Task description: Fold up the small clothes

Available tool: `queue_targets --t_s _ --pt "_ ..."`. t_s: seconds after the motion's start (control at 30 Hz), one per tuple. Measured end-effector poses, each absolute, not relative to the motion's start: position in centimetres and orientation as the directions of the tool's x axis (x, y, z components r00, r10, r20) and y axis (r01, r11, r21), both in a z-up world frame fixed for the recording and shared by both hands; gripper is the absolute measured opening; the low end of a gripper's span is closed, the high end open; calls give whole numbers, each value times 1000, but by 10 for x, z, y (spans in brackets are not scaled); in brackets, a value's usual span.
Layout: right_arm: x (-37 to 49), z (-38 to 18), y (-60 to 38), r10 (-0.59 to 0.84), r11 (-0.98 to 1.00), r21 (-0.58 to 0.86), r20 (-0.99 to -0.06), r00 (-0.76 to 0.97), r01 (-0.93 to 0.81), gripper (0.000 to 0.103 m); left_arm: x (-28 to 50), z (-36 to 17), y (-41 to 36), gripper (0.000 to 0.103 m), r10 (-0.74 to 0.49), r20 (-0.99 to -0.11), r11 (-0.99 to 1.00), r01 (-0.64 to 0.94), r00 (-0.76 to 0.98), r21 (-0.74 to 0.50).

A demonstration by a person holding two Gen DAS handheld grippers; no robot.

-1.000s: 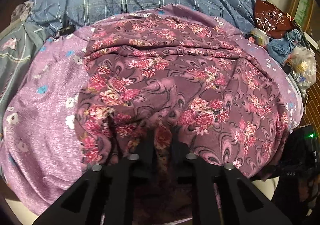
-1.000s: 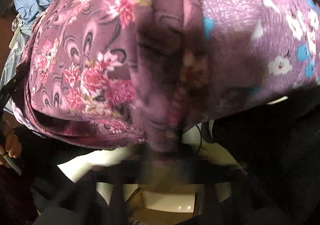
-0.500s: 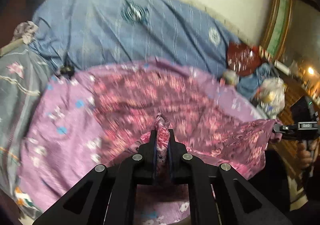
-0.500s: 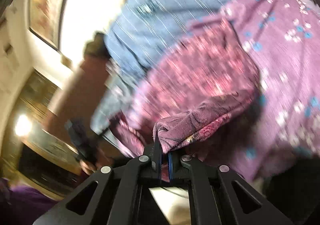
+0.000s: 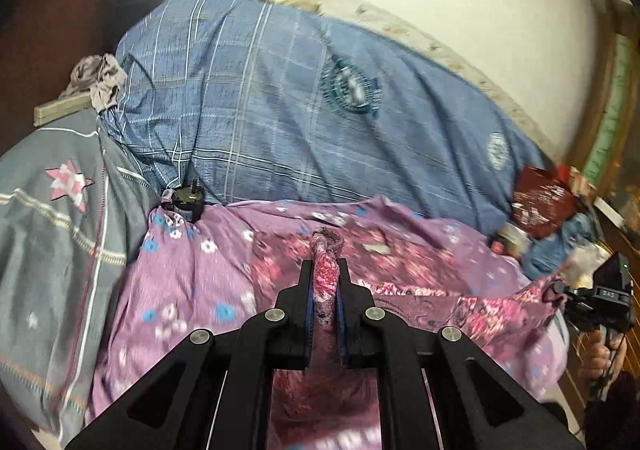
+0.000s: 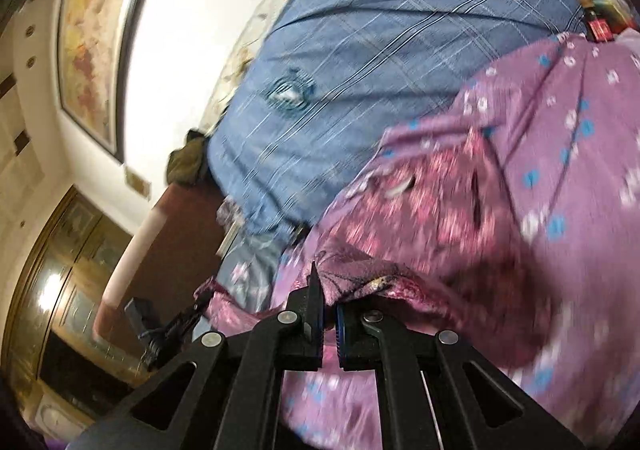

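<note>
As both grippers rose, floral garment (image 5: pixel 408 282) lifted

Two grippers are in play, the left (image 5: pixel 325 270) and the right (image 6: pixel 329 304), each with two fingers and both clamped on one floral garment (image 5: pixel 500 310). Under it lies one lilac sheet (image 5: pixel 184 290) dotted with flowers, beyond it one blue checked cover (image 5: pixel 280 110) bearing two round crests, and to the side one grey quilt (image 5: pixel 52 210) with one pink star. One framed painting (image 6: pixel 86 30) hangs on the wall. One hand (image 5: pixel 600 354) grips a handle.
</note>
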State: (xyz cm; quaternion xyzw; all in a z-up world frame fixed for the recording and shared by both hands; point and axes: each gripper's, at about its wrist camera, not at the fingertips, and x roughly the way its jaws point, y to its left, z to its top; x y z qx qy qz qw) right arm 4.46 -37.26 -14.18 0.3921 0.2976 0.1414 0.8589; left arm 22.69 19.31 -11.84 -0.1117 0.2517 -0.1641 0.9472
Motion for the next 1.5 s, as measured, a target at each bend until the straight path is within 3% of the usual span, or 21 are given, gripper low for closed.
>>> queue_targets --t_s 0.2,0.27,0.33,0.4,0.43,0.47,0.53,0.63,0.73,0.87,0.97,1.0,1.07,1.1,1.27,1.5 --pt "157 -175 -406 428 626 776 -425 798 78 4 346 -136 165 7 -284 -536 953 171 795 -251" --pt "192 -192 -413 416 617 780 -437 798 105 4 387 -150 152 7 -315 -656 948 194 686 -252" --pt "220 -210 -419 408 605 785 -450 794 134 6 428 -175 140 8 -270 -703 961 135 658 -242" --pt "244 -234 -425 375 604 771 -498 782 201 13 461 -197 131 12 -218 -741 971 68 635 -228" --pt "249 -244 -428 367 597 770 -513 776 227 20 475 -209 128 12 -189 -759 975 25 623 -223" --pt "253 -256 -432 368 576 780 -516 773 246 36 483 -216 126 13 -176 -768 974 -3 615 -226" --pt "247 -273 -439 347 542 804 -480 805 246 53 497 -228 125 20 -177 -777 962 -60 604 -266" --pt "243 -262 -444 317 581 777 -491 812 243 53 486 -215 137 24 -189 -693 924 -114 696 -366" --pt "231 -233 -436 268 672 717 -468 842 184 53 458 -190 144 48 -108 -575 889 -181 811 -421" --pt "214 -200 -411 262 758 644 -446 856 104 52 421 -170 102 49 -72 -643 952 -139 762 -271" --pt "221 -195 -381 327 809 585 -524 786 53 47 397 -177 72 49 -129 -675 961 -75 727 -265" --pt "225 -198 -371 337 824 565 -551 763 44 45 394 -184 59 49 -139 -699 965 -64 702 -256" --pt "236 -211 -345 330 871 490 -640 694 39 27 398 -199 41 49 -146 -742 971 -48 655 -234" --pt "240 -219 -335 315 890 454 -681 661 44 25 405 -210 33 49 -139 -770 975 -48 623 -215" --pt "265 -257 -312 223 932 346 -789 573 113 24 435 -240 30 49 -99 -839 980 -91 535 -174" --pt "341 -274 -333 92 926 273 -833 546 260 23 462 -246 52 49 -112 -841 975 -105 529 -196"
